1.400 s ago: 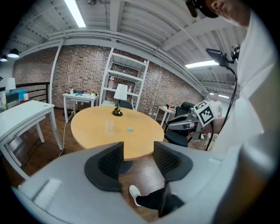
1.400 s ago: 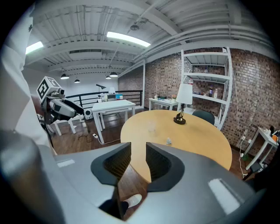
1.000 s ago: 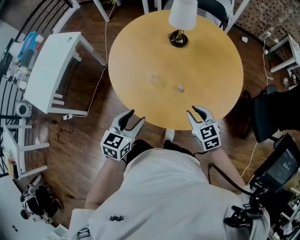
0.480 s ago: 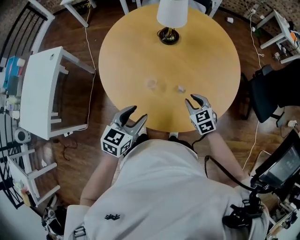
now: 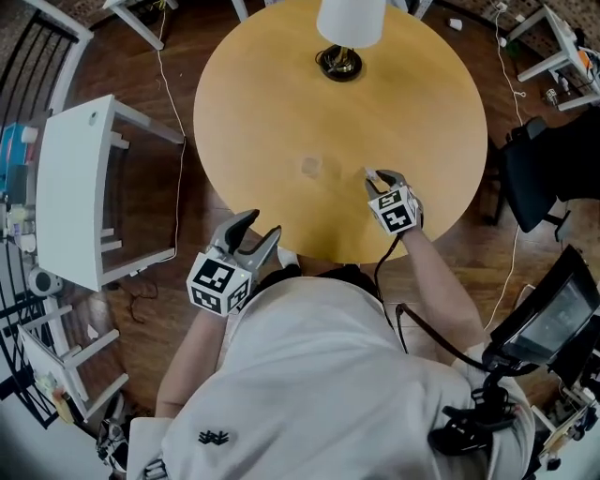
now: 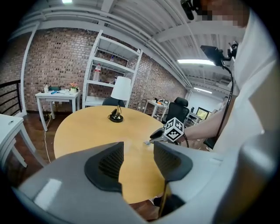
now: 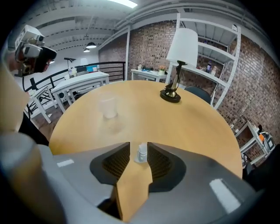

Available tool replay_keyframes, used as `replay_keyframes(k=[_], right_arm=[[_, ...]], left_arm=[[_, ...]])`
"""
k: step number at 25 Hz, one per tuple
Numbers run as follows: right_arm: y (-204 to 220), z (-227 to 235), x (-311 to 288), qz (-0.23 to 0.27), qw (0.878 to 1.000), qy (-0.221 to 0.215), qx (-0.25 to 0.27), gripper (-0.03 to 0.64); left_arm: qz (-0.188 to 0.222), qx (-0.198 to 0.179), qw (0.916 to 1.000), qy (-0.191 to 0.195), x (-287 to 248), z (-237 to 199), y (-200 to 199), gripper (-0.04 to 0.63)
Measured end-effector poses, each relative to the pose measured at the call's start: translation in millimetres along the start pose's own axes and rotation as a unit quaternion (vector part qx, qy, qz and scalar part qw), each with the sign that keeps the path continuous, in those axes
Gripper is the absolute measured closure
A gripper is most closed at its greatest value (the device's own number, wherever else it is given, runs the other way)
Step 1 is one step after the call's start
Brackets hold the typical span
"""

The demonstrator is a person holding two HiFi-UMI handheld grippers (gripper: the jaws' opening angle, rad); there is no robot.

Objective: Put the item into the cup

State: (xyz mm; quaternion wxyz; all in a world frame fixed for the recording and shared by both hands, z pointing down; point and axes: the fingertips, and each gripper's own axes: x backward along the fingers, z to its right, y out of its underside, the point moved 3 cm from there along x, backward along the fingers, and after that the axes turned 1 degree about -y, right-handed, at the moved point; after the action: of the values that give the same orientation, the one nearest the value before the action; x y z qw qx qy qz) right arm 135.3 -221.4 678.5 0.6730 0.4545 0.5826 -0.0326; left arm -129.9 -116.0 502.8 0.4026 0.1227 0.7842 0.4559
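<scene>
A small whitish bottle-like item (image 7: 141,153) stands upright on the round wooden table (image 5: 412,103). It sits between the tips of my right gripper (image 7: 138,148), whose jaws are opening, and a sliver of gap shows on each side of it. In the head view that right gripper (image 5: 382,178) reaches over the table's near side, with the item (image 5: 368,173) at its tips. A clear plastic cup (image 7: 108,107) stands empty to the front left, and it also shows faintly in the head view as the cup (image 5: 309,167). My left gripper (image 5: 262,225) hangs open off the table's near edge, holding nothing.
A lamp with a white shade (image 5: 349,23) stands at the table's far side. A white side table (image 5: 80,187) is on the floor at the left, and a black chair (image 5: 548,169) at the right. Cables trail across the wooden floor.
My right gripper has moved forward from the table's near edge onto the table, and the item now stands between its jaws. The left gripper has stayed by the edge.
</scene>
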Motion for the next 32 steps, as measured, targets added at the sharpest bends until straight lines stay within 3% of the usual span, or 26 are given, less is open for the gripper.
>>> replay_keyframes(k=[5, 8, 21, 25, 32], right_arm=[[11, 11, -27, -0.037, 0.999, 0.010, -0.009, 0.495], [15, 10, -36, -0.049, 0.999, 0.018, 0.001, 0.569], [16, 13, -36, -0.058, 0.998, 0.020, -0.003, 0.582], [-5, 13, -20, -0.036, 0.999, 0.025, -0.012, 0.584], [-79, -15, 21, 0.040, 0.999, -0.002, 0.011, 0.584]], left_arm=[[-0.005, 0.010, 0.9998, -0.018, 11, -13, 6, 0.410], [-0.003, 0.018, 0.9995, -0.027, 14, -24, 8, 0.410], [0.013, 0.025, 0.9992, -0.029, 8, -28, 5, 0.410], [0.020, 0.024, 0.9991, -0.028, 9, -31, 6, 0.410], [0.031, 0.027, 0.9989, -0.021, 8, -34, 6, 0.410]])
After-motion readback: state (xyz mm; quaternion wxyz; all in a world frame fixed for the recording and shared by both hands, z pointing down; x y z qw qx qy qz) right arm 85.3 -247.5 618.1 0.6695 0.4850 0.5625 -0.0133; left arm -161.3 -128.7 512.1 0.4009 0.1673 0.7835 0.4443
